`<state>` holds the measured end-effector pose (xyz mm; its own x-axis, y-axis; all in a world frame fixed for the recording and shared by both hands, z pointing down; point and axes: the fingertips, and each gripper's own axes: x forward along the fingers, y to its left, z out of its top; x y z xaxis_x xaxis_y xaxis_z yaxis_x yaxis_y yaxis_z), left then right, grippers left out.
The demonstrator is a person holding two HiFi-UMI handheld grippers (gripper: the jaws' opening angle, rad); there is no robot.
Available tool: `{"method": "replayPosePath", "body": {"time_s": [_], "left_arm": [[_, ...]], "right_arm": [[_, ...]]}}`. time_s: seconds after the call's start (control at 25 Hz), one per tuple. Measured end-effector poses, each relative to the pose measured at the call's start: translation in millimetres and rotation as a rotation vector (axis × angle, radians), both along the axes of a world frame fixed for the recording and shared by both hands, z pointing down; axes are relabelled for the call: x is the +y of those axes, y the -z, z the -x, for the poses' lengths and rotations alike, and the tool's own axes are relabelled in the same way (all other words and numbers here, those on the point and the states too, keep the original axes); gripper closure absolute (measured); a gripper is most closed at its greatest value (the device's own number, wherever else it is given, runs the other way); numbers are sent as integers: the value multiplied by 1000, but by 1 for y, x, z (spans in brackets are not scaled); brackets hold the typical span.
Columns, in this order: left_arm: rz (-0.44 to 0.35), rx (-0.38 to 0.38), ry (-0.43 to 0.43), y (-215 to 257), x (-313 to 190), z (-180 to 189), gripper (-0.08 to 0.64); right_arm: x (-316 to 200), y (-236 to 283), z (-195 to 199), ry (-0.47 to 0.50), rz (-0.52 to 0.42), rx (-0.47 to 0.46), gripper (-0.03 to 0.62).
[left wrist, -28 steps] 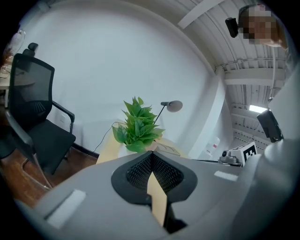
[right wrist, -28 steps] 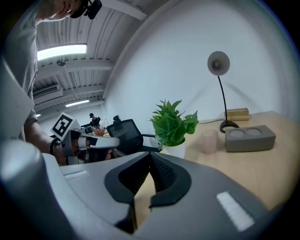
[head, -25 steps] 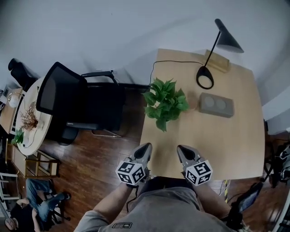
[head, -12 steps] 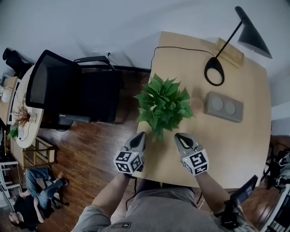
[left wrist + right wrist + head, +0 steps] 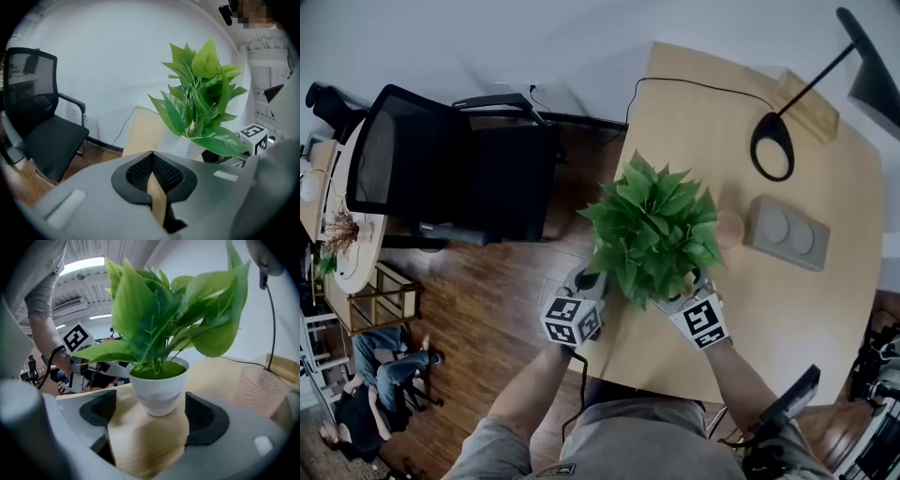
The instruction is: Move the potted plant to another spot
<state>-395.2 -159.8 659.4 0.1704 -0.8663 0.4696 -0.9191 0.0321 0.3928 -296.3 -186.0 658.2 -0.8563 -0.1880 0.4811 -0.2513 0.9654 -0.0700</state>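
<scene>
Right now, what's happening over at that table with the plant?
A person holds a gripper in each hand at the edge of the wooden table, on either side of the potted plant. The right gripper has just been opening its jaws, which stand wide, with the plant's white pot in the gap just ahead of them, not gripped. The left gripper is shut and empty, left of the leaves. The plant stands on the table beside a pink cup.

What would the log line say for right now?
left gripper: jaws shut, empty | right gripper: jaws just opened, potted plant between tips, ungripped | potted plant on table
</scene>
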Motion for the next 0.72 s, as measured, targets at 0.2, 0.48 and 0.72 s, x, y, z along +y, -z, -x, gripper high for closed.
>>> {"method": "replayPosePath", "body": {"time_s": [0.2, 0.48, 0.72], "left_arm": [[-40, -37, 18, 2, -19, 10, 560], [-86, -57, -14, 5, -42, 6, 560], [-99, -51, -33, 6, -48, -3, 560]], "right_arm": [[-15, -3, 19, 10, -14, -41, 94], [-23, 0, 34, 12, -44, -69, 94], [-22, 0, 37, 36, -70, -81, 101]]}}
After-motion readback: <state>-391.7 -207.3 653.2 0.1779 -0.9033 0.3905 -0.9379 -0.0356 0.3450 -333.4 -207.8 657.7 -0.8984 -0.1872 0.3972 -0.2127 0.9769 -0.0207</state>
